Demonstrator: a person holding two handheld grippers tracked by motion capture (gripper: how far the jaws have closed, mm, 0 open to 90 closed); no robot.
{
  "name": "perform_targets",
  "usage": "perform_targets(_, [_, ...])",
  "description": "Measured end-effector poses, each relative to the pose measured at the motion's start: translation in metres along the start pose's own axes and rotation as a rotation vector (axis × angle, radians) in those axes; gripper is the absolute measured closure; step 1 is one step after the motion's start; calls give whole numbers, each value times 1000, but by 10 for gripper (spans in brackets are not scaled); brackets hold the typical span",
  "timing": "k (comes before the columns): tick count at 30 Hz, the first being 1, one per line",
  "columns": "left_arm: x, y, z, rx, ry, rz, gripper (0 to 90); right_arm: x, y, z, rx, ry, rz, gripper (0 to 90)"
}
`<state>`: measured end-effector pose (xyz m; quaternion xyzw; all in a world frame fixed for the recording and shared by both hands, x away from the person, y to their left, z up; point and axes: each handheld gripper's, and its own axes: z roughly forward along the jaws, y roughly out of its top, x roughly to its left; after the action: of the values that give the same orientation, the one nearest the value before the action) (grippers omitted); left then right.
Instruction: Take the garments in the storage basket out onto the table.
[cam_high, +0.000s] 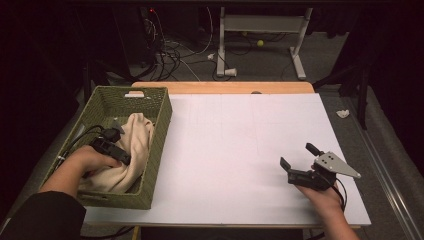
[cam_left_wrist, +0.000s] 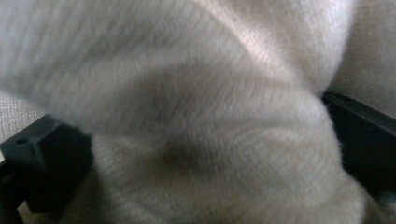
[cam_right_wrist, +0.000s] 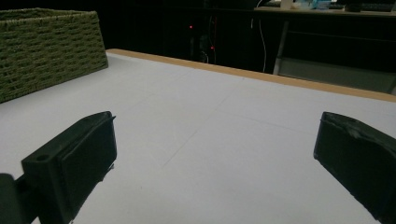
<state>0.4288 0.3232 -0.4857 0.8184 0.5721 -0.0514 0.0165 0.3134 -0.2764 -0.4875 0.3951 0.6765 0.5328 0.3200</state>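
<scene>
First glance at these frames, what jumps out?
The green woven basket at the table's left edge, with a cream knitted cloth bundled inside it. The left gripper is down in the basket, and its own view has a fold of that cloth between the two wide-set jaws. The right gripper sits open and empty over the bare white tabletop at the near right.

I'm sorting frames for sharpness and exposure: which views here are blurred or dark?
Left gripper view: the cream cloth sits so close that its knit is soft and blurred, with a shadowed fold. Right gripper view: the near jaws are slightly soft, the white table evenly lit, the background dark. High view: sharp enough, but the surroundings beyond the green basket fall into blackness.
</scene>
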Motion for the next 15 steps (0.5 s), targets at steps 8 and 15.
perform_targets(8, [1,15,2,60,11,-7,0,1,-1,3,10,11,-1,0])
perform_targets(15, [1,10,-5,14,3,44,96,0,-1,3,7,8,-7,0])
